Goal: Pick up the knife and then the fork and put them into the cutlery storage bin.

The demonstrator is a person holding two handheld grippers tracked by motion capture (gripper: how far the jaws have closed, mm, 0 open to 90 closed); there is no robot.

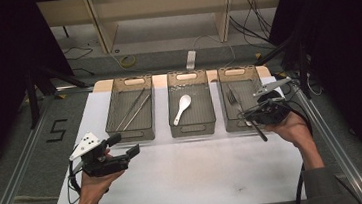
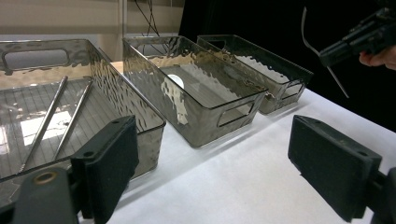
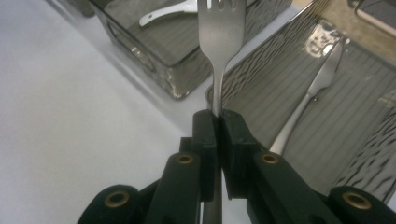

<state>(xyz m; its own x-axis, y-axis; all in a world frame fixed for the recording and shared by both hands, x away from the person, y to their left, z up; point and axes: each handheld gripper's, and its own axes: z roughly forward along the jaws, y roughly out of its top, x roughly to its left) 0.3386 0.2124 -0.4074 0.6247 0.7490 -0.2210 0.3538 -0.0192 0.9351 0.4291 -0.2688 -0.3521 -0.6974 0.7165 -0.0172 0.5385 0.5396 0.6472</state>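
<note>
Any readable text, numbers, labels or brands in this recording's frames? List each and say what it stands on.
"5": a black numeral marked on the grey floor left of the table, in the high view.
No other text: the three bins, the cutlery and both grippers carry no label or brand that can be read.

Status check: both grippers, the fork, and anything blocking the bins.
Right gripper shut on fork, above right bin. Left gripper open, holding nothing, over white mat. Second fork already in that bin; nothing in the way.
</note>
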